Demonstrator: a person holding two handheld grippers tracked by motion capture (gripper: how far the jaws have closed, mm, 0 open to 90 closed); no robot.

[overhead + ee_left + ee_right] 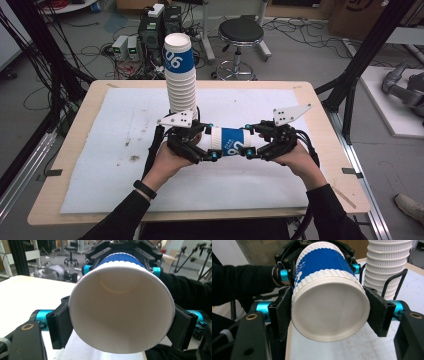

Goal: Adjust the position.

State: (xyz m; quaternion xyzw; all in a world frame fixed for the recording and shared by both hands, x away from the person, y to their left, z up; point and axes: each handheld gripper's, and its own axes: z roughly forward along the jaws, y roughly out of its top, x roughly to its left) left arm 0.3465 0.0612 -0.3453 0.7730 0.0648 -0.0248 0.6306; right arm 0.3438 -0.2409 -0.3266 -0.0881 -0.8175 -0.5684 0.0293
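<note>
My left gripper (pixel 200 145) and right gripper (pixel 260 145) both clamp the paper cup (pixel 231 142); it is light and crushable, so I hold near rim and base gently.

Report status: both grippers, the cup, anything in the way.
Left gripper clamped on paper cup at its open rim; right gripper clamped at its base. Cup held level above the table. Cup stack stands just behind; path otherwise unobstructed.

Paper cup (pixel 231 141) between both grippers
</note>
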